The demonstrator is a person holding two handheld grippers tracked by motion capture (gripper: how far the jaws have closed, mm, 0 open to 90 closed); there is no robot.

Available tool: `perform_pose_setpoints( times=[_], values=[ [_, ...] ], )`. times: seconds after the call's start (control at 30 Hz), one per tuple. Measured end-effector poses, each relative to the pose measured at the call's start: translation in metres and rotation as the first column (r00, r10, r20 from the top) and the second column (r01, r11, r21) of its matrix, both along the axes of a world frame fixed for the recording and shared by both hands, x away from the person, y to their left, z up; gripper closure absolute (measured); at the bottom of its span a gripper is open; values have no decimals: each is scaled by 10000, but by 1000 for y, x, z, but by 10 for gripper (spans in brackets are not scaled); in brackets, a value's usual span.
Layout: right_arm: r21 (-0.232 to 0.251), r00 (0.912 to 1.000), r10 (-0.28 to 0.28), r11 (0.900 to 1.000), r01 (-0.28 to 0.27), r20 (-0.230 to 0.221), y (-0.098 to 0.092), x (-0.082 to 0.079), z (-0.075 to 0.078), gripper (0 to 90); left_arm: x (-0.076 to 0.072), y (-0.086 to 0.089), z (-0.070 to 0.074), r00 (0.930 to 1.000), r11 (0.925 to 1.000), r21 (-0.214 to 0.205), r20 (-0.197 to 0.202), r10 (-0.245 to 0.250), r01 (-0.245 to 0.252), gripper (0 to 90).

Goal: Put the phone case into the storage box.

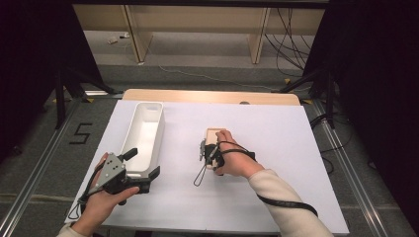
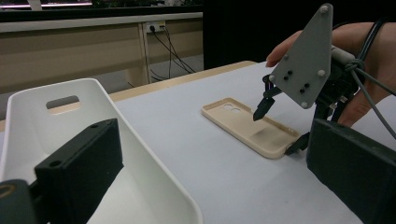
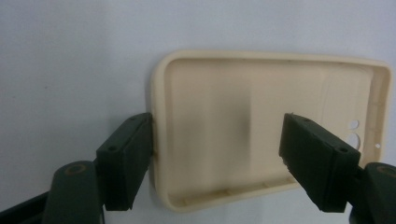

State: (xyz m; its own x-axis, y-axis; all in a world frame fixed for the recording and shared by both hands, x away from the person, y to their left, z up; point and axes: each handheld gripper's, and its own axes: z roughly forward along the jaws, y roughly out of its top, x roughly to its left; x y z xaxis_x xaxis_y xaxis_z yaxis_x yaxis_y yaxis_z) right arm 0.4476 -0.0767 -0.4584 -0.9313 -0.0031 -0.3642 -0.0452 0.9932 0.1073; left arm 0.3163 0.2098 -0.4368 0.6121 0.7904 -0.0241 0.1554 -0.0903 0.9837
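Observation:
A beige phone case [image 1: 213, 134] lies hollow side up on the white table top, its camera holes at the far end [image 2: 247, 125]. My right gripper [image 1: 210, 154] points down over the case's near end. In the right gripper view the case [image 3: 243, 102] lies between the jaws. One black jaw rests against the outside of its short edge and the other hangs over its inside; the gripper [image 3: 217, 135] is open. A long white bin [image 1: 143, 131] stands at the left. My left gripper [image 1: 143, 164] is open astride the bin's near corner, one jaw inside the bin [image 2: 70, 88].
The white sheet [image 1: 276, 148] covers the table, with a wooden strip [image 1: 207, 96] along the far edge. Cables [image 1: 291, 44] trail on the floor behind the table. Black stand legs [image 1: 64, 89] rise at both back corners, and a taped "5" [image 1: 80, 133] marks the floor at left.

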Motion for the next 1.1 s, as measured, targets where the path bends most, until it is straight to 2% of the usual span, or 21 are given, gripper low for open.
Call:
perform_pose_setpoints(
  times=[0.03, 0.07, 0.17, 0.27, 0.37, 0.4, 0.43, 0.47, 0.5, 0.53, 0.6, 0.67, 0.73, 0.77, 0.83, 0.9, 0.93, 0.97, 1.03, 1.07, 1.1],
  values=[
    [-15, 10000, 8, 10000, -8, -37, 0, 0, 0, 299, 0, 0, 0, 10000, 10000, -3, 1, -3, 3, 35],
    [-3, 9993, -292, 9996, 292, -223, 1, -3, 0, 314, 0, 0, 0, 10000, 10000, -4, 4, -8, 8, 35],
    [-204, 9998, 173, 9996, -174, -93, 2, -1, 1, 346, 0, 0, 0, 10000, 10000, -19, -7, -46, 46, 38],
    [-256, 9992, -37, 9997, 27, -410, 3, -3, 1, 360, 0, 0, 0, 10000, 9999, 50, 39, -90, 90, 40],
    [-340, 9995, 112, 9993, -122, -286, 3, -3, 1, 392, 0, 0, 0, 10000, 10000, -16, -4, -62, 62, 40],
    [-335, 9988, 350, 9988, -362, -345, 3, -2, 1, 415, 0, 0, 0, 10000, 10000, -16, -9, -51, 51, 41],
    [-341, 9988, 258, 9990, -272, -428, 4, -3, 1, 425, 0, 0, 0, 10000, 10000, -24, -3, -47, 47, 40],
    [-465, 9989, -133, 9989, 112, -456, 4, -6, 2, 431, 0, 0, 0, 10000, 10000, -26, -4, -54, 54, 41],
    [-508, 9984, -219, 9985, 193, -526, 4, -7, 2, 438, 0, 0, 0, 10000, 10000, -12, 0, -76, 76, 42],
    [-384, 9987, 22, 9993, -41, -506, 5, -5, 2, 442, 0, 0, 0, 9999, 9999, 42, 37, -100, 100, 43],
    [-535, 9968, -332, 9981, 294, -732, 5, -8, 2, 473, 0, 0, 0, 9999, 9999, 45, 42, -108, 108, 44],
    [-451, 9979, 202, 9987, -229, -614, 5, -5, 1, 507, 0, 0, 0, 10000, 10000, -26, 7, -81, 81, 44],
    [-491, 9980, 86, 9987, -117, -633, 6, -7, 2, 532, 0, 0, 0, 10000, 10000, -26, 1, -72, 72, 46],
    [-522, 9977, 204, 9984, -238, -639, 6, -7, 2, 546, 0, 0, 0, 10000, 10000, -27, -4, -86, 86, 47],
    [-663, 9969, -91, 9978, 39, -785, 7, -11, 2, 589, 0, -1, 0, 10000, 10000, -7, -11, -95, 95, 48],
    [-702, 9960, -148, 9975, 86, -886, 7, -11, 2, 608, 0, 0, 0, 9999, 9999, -14, -8, -103, 103, 48],
    [-747, 9947, -109, 9972, 32, -1022, 7, -12, 3, 621, 0, 0, 0, 10000, 10000, -21, -12, -91, 91, 48],
    [-669, 9967, 284, 9972, -335, -754, 7, -10, 2, 632, 0, 0, 0, 10000, 10000, -25, -12, -92, 92, 48],
    [-686, 9956, 255, 9971, -317, -897, 8, -11, 2, 662, 0, 0, 0, 9999, 9999, 18, -1, -106, 106, 49],
    [-643, 9954, 497, 9964, -550, -820, 8, -11, 1, 676, 0, 0, 0, 9999, 9999, -12, -21, -116, 116, 49],
    [-732, 9963, 292, 9967, -352, -813, 8, -13, 1, 686, 0, 0, 0, 9999, 9999, 2, -18, -124, 124, 49]
  ],
)
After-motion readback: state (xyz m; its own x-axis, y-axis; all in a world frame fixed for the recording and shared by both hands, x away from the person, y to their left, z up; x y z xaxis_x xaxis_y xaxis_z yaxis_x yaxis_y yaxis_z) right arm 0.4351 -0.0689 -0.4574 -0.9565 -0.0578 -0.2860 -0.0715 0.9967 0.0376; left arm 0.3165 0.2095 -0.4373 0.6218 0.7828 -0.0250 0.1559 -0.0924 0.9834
